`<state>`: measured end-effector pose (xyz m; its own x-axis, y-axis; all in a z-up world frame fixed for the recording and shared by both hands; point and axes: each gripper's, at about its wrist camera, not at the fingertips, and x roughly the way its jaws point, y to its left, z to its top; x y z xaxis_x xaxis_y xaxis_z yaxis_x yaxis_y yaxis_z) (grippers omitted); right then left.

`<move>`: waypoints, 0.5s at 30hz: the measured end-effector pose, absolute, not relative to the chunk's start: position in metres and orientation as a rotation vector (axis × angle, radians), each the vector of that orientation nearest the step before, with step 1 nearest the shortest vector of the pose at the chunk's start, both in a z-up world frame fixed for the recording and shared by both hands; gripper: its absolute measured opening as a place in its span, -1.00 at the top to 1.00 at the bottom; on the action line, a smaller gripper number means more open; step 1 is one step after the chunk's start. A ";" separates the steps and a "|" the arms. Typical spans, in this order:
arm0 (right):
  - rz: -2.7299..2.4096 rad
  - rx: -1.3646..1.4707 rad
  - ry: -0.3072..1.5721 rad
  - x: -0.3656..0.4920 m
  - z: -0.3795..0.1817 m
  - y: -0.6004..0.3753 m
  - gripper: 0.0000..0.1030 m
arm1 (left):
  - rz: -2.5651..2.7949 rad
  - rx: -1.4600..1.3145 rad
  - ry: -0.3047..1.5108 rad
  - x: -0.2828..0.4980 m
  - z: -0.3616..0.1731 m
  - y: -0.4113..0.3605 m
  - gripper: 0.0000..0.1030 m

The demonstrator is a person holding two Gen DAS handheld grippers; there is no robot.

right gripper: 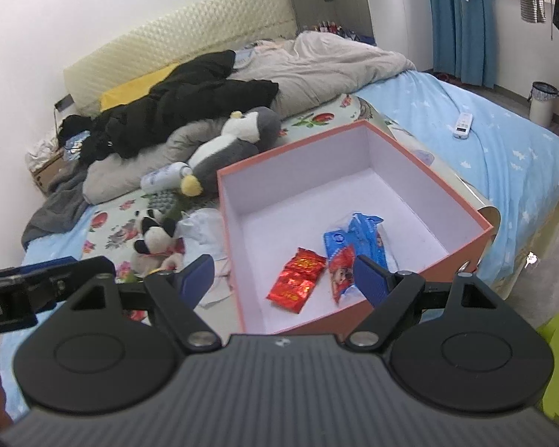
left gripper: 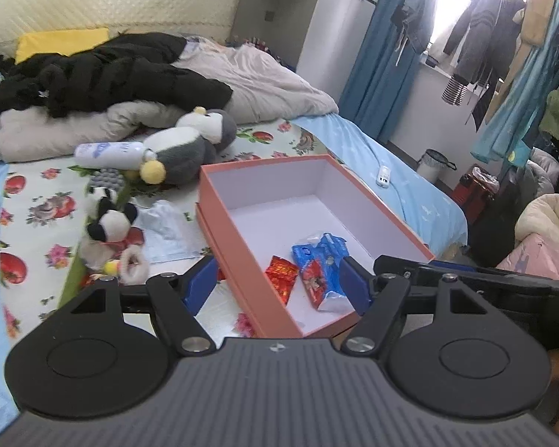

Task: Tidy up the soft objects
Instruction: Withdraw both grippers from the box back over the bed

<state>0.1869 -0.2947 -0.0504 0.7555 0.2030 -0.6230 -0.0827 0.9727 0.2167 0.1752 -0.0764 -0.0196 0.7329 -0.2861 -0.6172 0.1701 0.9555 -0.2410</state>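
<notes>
Your left gripper (left gripper: 279, 283) and right gripper (right gripper: 287, 279) both gape empty over the orange box (right gripper: 421, 156) (snack packets (right gripper: 297, 285) inside); penguin plush (right gripper: 238, 141) lies behind it.

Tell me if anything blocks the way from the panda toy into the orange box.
Nothing visible does. The panda toy lies on the bed just left of the orange box, whose top is open. Only crumpled white plastic lies between them, low on the sheet.
</notes>
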 end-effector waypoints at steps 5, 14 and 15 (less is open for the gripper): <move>0.184 0.163 0.667 0.161 -0.039 -0.282 -0.62 | -0.229 -0.191 0.684 0.143 -0.013 -0.060 -0.48; 0.242 0.115 0.650 0.130 -0.033 -0.267 -0.69 | -0.207 -0.194 0.676 0.099 -0.009 -0.041 -0.50; 0.245 0.106 0.651 0.129 -0.033 -0.264 -0.69 | -0.199 -0.189 0.676 0.095 -0.010 -0.039 -0.53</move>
